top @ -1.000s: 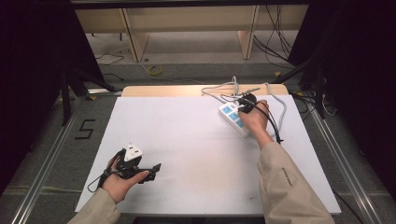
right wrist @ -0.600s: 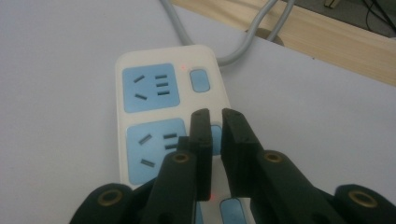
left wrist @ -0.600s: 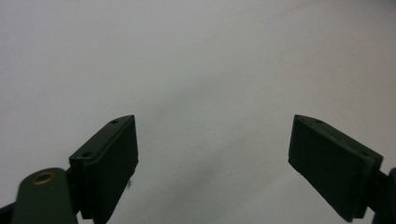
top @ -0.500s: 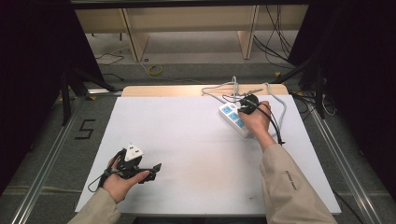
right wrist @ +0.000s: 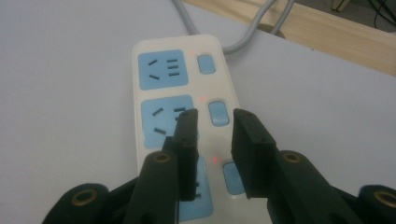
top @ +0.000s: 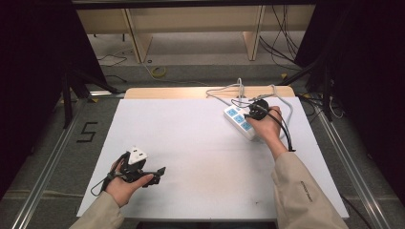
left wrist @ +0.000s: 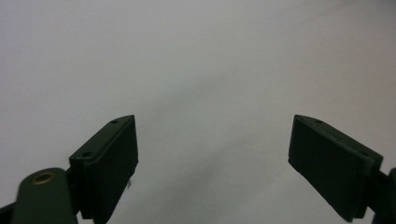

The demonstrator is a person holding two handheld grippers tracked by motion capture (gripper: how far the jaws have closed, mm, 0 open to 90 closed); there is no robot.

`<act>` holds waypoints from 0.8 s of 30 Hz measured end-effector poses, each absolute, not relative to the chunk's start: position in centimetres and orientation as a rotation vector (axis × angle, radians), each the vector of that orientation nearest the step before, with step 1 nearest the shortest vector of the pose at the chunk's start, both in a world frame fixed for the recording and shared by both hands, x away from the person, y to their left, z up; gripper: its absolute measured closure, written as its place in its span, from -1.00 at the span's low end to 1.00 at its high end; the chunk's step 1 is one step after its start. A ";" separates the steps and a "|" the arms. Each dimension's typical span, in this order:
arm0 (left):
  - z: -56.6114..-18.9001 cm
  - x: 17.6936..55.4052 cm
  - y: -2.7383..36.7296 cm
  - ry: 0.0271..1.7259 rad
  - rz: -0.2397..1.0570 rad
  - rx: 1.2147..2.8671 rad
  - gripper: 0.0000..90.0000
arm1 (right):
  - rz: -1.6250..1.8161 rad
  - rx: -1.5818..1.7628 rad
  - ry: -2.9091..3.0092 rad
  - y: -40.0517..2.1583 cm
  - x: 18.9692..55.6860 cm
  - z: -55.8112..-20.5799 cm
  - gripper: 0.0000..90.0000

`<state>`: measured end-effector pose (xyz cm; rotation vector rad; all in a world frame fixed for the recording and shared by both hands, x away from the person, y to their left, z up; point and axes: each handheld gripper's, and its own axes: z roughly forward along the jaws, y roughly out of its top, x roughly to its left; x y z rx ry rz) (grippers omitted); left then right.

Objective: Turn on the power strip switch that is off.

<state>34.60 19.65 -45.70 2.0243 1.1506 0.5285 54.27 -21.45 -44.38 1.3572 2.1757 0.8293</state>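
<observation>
Right gripper (right wrist: 214, 122) just opening, empty, over power strip (right wrist: 187, 93) | lowest socket hidden | left gripper (left wrist: 212, 154) wide, empty

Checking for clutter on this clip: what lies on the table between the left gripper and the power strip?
Nothing: in the high view the white table is bare between the left gripper near the front edge and the power strip at the far right, where the right gripper hovers.

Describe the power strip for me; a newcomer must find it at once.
Start at the white table and look to its far right corner, by the wooden edge. The power strip lies there under the right gripper: white, with blue socket panels, grey switches and small red lights.
</observation>
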 end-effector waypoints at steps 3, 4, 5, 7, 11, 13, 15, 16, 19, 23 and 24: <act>-45.7 34.6 19.6 1.151 0.528 2.024 -0.65 | 0.846 1.360 2.171 -21.7 53.9 -44.3 0.55; -45.7 34.6 19.6 1.151 0.528 2.024 -0.65 | 0.853 1.362 2.171 -21.8 53.8 -44.3 0.54; -45.7 34.6 19.6 1.150 0.528 2.026 -0.65 | 0.859 1.363 2.171 -21.8 53.6 -44.3 0.54; -45.7 34.6 19.6 1.147 0.528 2.028 -0.65 | 0.865 1.360 2.174 -21.9 53.3 -44.2 0.52; -45.7 34.6 19.6 1.148 0.527 2.021 -0.65 | 0.883 1.349 2.174 -21.8 52.7 -43.9 0.50; -45.7 34.6 19.6 1.146 0.528 2.028 -0.65 | 0.894 1.348 2.173 -21.8 52.5 -43.8 0.49; -45.7 34.6 19.6 1.149 0.528 2.026 -0.65 | 0.905 1.350 2.179 -21.7 52.2 -43.7 0.48; -45.7 34.6 19.6 1.150 0.527 2.025 -0.65 | 0.909 1.350 2.180 -21.7 52.0 -43.7 0.47; -45.7 34.6 19.6 1.150 0.527 2.024 -0.65 | 0.923 1.346 2.179 -21.7 51.5 -43.7 0.45; -45.7 34.6 19.6 1.150 0.528 2.025 -0.65 | 0.936 1.343 2.185 -21.7 50.7 -43.4 0.42; -45.7 34.6 19.6 1.150 0.527 2.025 -0.65 | 0.941 1.340 2.183 -21.7 50.5 -43.4 0.41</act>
